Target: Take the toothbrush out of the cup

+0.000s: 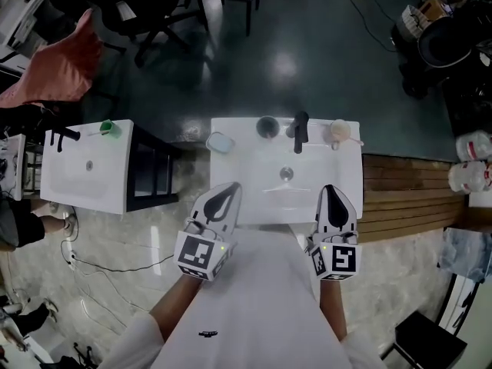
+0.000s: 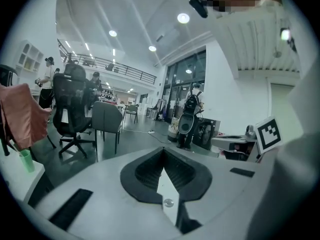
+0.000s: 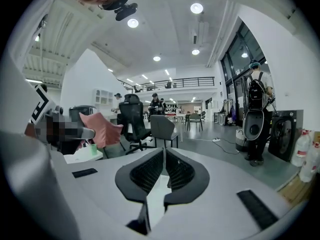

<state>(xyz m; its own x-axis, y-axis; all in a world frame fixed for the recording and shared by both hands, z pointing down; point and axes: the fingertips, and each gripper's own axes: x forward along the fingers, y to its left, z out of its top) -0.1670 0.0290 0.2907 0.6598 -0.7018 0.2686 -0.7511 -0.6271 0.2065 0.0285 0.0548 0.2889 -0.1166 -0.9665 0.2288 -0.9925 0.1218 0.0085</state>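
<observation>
1. Head view: A white sink stands in the middle, with a black tap at its back edge.
   - Just right of the tap, on the back ledge, stands a pale pinkish cup.
   - A thin pale toothbrush leans out over its rim toward the right. Its bristles and colour are too small to tell.
   - Left of the tap stands a dark cup, and at the sink's back left corner a light blue dish.
   - The left gripper and the right gripper hover side by side over the sink's near edge. Both point toward the tap and are well apart from the pinkish cup. Each pair of dark fingers lies together.
   - A second sink at the left carries a green cup.

2. Left gripper view: The left gripper has its fingers pressed together tip to tip, with nothing between them.
   - Beyond them stand a black office chair and a grey chair.
   - A pink cloth hangs at the left edge above the green cup.
   - The right gripper's marker cube shows at the right.

3. Right gripper view: The right gripper likewise has its fingers closed on each other and holds nothing.
   - Past them are the pink cloth, the green cup, the black office chair and the grey chair.
   - A person with a backpack stands at the right.
</observation>
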